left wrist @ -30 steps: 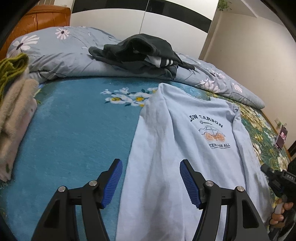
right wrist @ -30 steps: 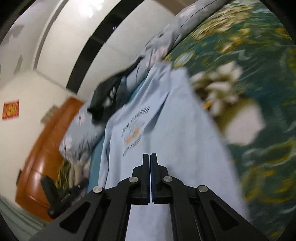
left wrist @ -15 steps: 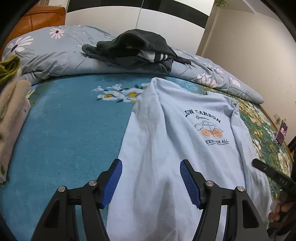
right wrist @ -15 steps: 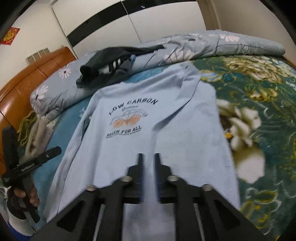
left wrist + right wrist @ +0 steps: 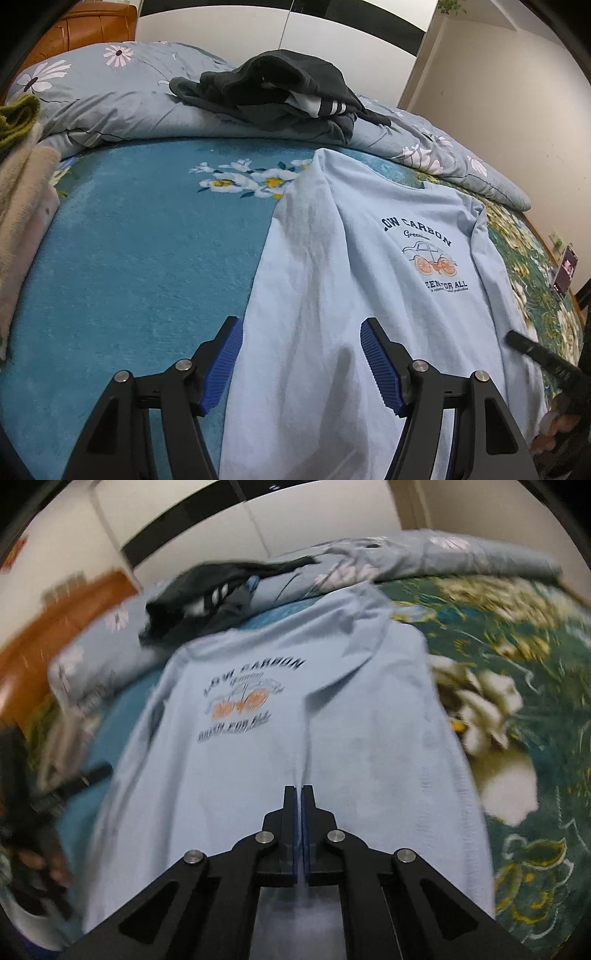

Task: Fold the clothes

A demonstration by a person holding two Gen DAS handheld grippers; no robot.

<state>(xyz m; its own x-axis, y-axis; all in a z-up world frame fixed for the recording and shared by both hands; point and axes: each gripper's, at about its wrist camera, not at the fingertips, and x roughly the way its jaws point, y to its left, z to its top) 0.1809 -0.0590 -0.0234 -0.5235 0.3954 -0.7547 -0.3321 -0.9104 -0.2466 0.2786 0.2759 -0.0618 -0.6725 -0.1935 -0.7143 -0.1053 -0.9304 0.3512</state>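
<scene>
The light blue sweatshirt (image 5: 369,280) has dark letters on its chest: "LOW CARBON" above a small car, "FOR ALL" below it.

Both wrist views look low and close along the bed from its near end toward the far wardrobe; both share the light-blue sweatshirt (image 5: 369,295) (image 5: 280,738).

Lighting on my end is soft, even indoor light, a bit dim and cool, no harsh glare anywhere. The left wrist view is sharp: I can read the print on the shirt (image 5: 369,295) fine, with only faint shadows in its wrinkles. The right wrist view is smeared with motion blur, worst on the floral blanket (image 5: 517,664) and the left side, and the lettering is mushy. Both views bend hard at the edges and have black corners from the fisheye.
</scene>
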